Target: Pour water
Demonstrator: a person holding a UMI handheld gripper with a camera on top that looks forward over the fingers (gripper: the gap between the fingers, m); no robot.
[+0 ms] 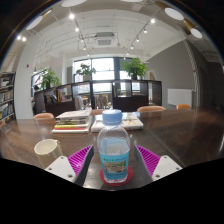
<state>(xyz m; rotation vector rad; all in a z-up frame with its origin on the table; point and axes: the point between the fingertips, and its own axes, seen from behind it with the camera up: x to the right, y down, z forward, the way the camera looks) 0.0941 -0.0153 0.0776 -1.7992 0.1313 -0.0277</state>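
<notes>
Between my two fingers stands the water bottle, capped, on the wooden table. My gripper is spread wide, with a gap showing between each magenta pad and the bottle, so nothing is held. A white cup sits off to one side, books beyond. I judge a lopsided close could tip the bottle, and the cap is on. The label's writing is too small to read.

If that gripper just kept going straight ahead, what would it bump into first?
The water bottle. It already stands between the gripper's open fingers, so it would likely meet it almost at once. Books lie farther back on the table.
</notes>
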